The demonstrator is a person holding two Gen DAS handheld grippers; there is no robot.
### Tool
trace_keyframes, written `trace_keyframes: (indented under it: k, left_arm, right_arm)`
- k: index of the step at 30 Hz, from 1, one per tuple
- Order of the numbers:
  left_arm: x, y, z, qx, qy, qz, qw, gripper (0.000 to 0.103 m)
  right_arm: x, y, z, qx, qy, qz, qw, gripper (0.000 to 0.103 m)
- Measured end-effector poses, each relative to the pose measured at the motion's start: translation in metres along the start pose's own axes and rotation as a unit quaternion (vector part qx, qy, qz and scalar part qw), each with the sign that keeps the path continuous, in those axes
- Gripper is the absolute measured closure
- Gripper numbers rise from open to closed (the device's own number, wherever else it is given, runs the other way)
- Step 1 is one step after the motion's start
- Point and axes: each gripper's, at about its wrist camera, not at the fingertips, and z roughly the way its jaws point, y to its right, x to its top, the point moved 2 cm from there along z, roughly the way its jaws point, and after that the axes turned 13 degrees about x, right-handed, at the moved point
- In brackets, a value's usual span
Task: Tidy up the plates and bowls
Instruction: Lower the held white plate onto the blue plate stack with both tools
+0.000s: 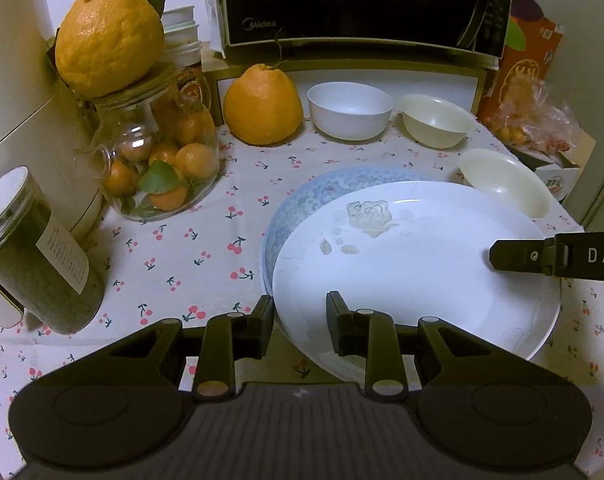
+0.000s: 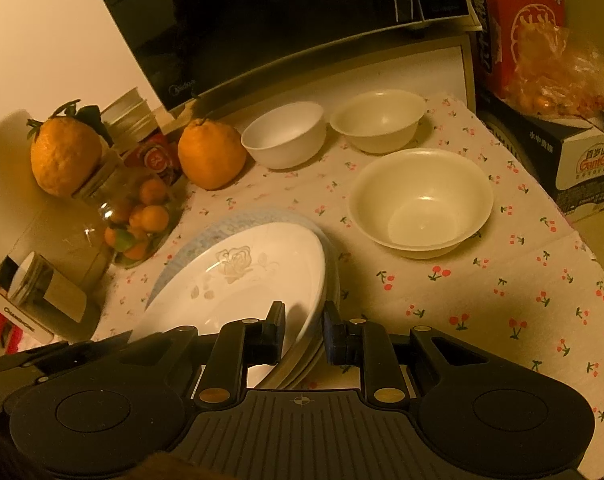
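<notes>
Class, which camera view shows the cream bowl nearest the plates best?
The right wrist view: the nearest cream bowl sits whole and unobstructed, its inside visible. The left wrist view shows it at the frame's right, partly hidden behind the rose plate.

Both wrist views look steeply down from close above the worktop [image 1: 206,248], toward the microwave [image 1: 353,4]; left from the plates' [image 2: 254,276] left edge, right from their right, sharing plates and bowls [image 2: 421,200]

The white rose-printed ceramic plate [image 1: 413,264] is glossy and smooth. The cream plastic bowl [image 2: 421,204] has a duller sheen. The cherry-printed cotton cloth [image 1: 206,248] over the table looks matt and woven. The clear glass jar [image 1: 162,160] shines; the large orange citrus fruit [image 1: 110,36] is pebbled.
</notes>
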Motion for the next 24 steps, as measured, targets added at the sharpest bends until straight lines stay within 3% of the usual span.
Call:
trace_keyframes:
  k: [15,24]
  left_arm:
    - [-0.0014,-0.0007,0.0022,0.003,-0.002,-0.006,1.0000,0.078]
    - [-0.0013,-0.0006,0.0027,0.008,0.000,-0.009,0.9999,0.078]
  right_arm:
    - [-0.0009,-0.0092,0.0044,-0.026,-0.018,-0.055,0.998,0.083]
    - [0.0016,-0.0080,0.0029,-0.022,-0.041,-0.037,0.998,0.083]
